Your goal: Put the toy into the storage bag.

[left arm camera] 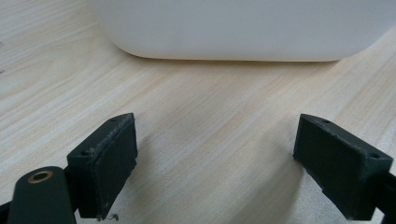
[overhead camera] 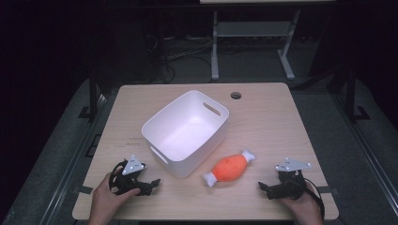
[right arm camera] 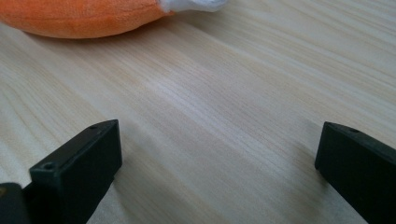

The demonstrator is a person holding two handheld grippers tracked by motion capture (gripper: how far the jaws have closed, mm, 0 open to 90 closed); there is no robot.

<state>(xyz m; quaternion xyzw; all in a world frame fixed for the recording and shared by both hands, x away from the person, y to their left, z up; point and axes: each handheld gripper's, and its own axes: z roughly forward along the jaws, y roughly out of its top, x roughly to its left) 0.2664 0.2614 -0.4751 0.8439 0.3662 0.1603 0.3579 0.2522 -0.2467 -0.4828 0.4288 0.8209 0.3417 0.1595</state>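
A light wooden table [overhead camera: 281, 117] with a round hole [overhead camera: 235, 95] stands on grey floor [overhead camera: 56, 154].

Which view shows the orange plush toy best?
The high view: the whole orange plush toy lies on the table beside the white bin, both white ends visible. The right gripper view catches just its lower edge at the top. The left gripper view faces the bin wall instead.

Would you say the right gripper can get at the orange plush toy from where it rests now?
Probably yes: the right gripper is open, and only bare table lies between it and the orange plush toy; the white bin stands off to the side.
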